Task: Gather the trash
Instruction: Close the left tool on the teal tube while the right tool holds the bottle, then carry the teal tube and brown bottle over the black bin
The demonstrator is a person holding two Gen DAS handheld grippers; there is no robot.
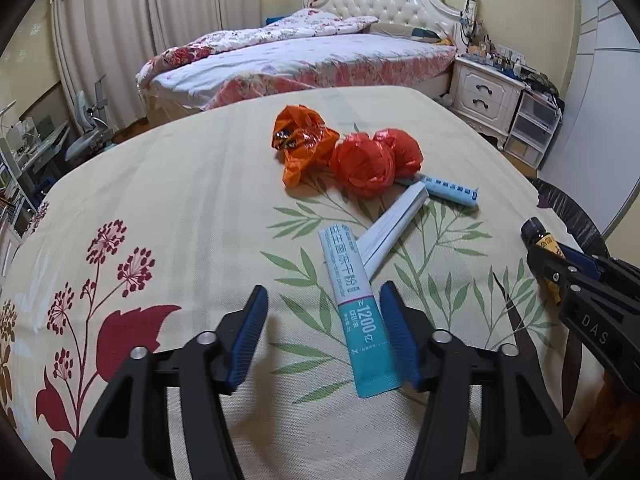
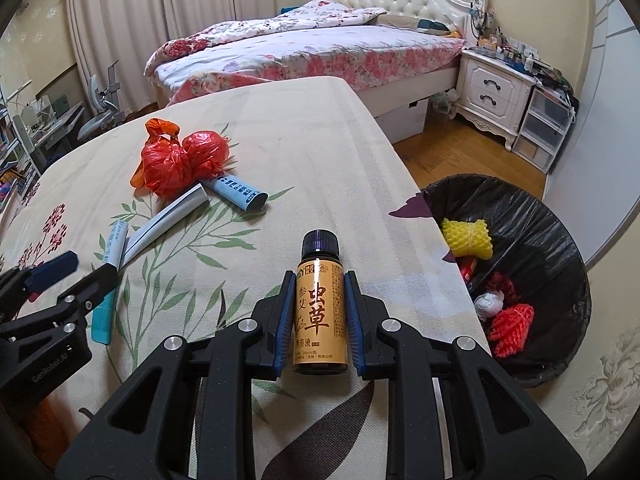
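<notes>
A teal and white sachet [image 1: 358, 320] lies flat on the flowered tablecloth [image 1: 180, 184] between the fingers of my left gripper [image 1: 324, 292]. The left finger stands well clear of it, so the gripper is open. My right gripper [image 2: 319, 280] is shut on a small brown bottle [image 2: 319, 308] with an orange label and a dark cap, held above the table's right edge. Farther back lie two red plastic bags [image 1: 362, 164], an orange wrapper [image 1: 298, 140], a grey-white sachet [image 1: 394, 224] and a pale blue sachet [image 1: 452, 190].
A bin with a black liner [image 2: 532, 216] stands on the wooden floor right of the table, holding yellow and red foam nets. Behind the table are a bed [image 2: 320, 52], a white nightstand [image 2: 492, 88] and plastic drawers [image 2: 544, 128]. A desk and chair stand far left.
</notes>
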